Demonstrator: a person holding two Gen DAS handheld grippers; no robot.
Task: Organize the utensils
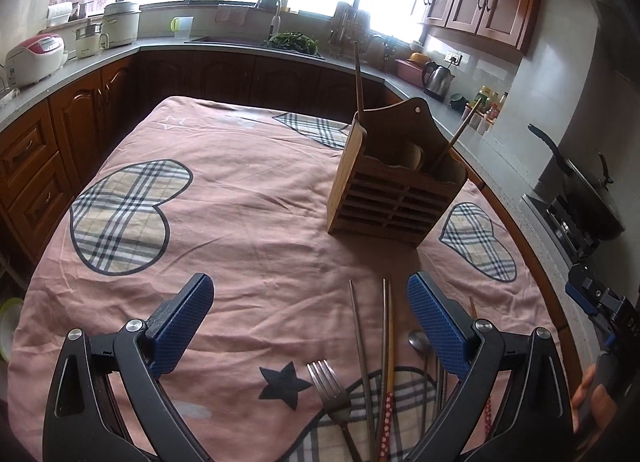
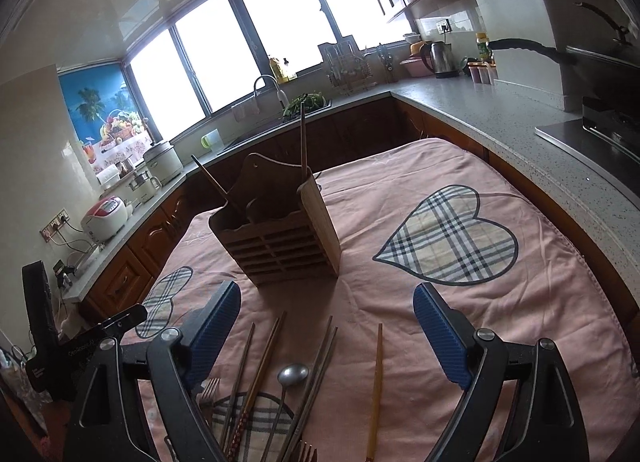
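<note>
Both jaws spread, empty: left gripper [image 1: 310, 326], right gripper [image 2: 328, 330]. Select lone chopstick [image 2: 376, 382] near wooden holder [image 2: 280, 238]; pinch mid-shaft, lift level, insert upright.

A table draped in a pink cloth [image 1: 248, 197] with plaid hearts carries everything. A wooden utensil holder [image 1: 394, 189] stands upright toward the far right part of the surface. Along the near edge lie a fork [image 1: 330, 388], a spoon [image 2: 292, 376], metal chopsticks [image 1: 362, 342] and wooden chopsticks [image 2: 376, 386], roughly parallel, pointing toward the holder.
</note>
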